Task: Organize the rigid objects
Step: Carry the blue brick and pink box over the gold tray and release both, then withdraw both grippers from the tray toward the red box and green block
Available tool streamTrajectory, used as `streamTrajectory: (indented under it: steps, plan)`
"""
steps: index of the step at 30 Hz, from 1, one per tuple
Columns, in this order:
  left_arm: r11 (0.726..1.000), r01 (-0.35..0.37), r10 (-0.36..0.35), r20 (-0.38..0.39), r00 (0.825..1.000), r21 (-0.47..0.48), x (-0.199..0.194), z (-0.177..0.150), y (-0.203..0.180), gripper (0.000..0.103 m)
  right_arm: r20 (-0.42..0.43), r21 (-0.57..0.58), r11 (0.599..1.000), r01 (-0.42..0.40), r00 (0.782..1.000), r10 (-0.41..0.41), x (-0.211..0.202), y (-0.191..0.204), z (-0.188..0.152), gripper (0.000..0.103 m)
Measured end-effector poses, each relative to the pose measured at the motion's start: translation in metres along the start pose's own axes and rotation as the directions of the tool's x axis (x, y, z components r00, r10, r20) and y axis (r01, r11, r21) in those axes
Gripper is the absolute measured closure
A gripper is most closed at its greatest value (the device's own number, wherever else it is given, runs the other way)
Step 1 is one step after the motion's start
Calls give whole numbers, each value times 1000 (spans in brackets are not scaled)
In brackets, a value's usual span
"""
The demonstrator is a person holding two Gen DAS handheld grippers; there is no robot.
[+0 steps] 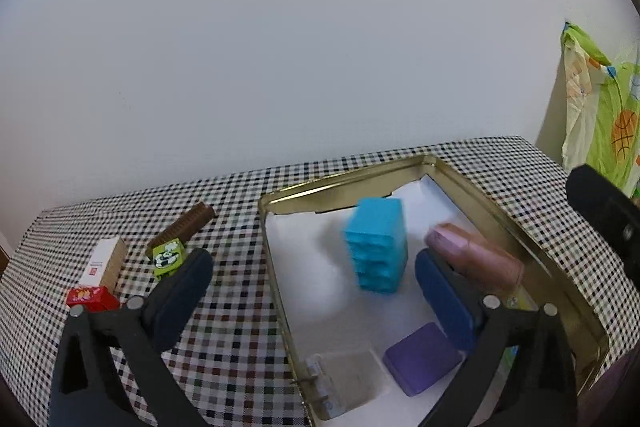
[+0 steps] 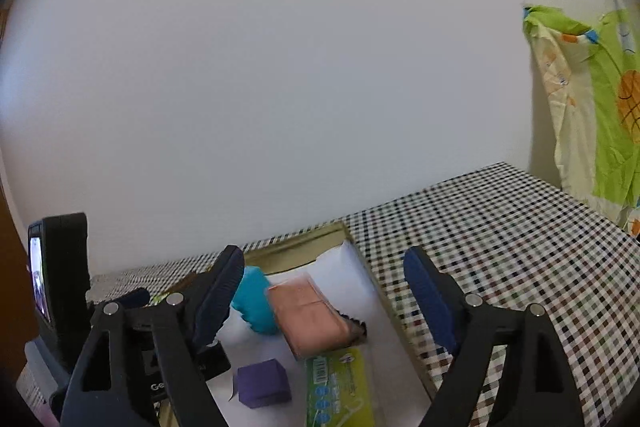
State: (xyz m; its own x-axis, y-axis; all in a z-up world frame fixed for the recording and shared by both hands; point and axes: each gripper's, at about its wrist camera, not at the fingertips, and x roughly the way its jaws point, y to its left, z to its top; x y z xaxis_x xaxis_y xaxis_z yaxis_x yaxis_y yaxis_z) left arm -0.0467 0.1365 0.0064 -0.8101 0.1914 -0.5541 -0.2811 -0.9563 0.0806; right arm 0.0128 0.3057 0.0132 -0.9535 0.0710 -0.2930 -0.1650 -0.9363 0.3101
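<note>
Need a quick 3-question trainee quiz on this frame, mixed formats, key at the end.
1. True or false: the blue block stands inside the gold tin.
2. Which item lies outside the tin, on the checkered cloth? A) purple box B) red box C) pink packet
3. Fill in: both the left gripper and the right gripper have their jaws ____, with nothing pressed between the pads.

Key: 1 true; 2 B; 3 open.
</note>
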Motion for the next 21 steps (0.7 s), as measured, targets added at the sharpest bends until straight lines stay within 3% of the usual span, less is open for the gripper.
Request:
streamTrajectory:
  steps: [6,13,17,21]
  plan:
    - [1000,-22,24,72,997,-18,-12,0,7,1,28,24,999,37,999,-37,-9,-1,-1,18]
    - [997,-57,60,69,996,-45,-6,-7,21,1,79,1,997,82,994,-81,-12,-3,-2,18]
    - [994,-87,91,65,994,-69,-6,-11,33,1,147,-68,988,139,981,-128,-21,11,-6,18]
    - [988,-134,142,95,985,-81,-12,-16,43,1,263,-119,970,214,948,-177,-35,28,-14,13]
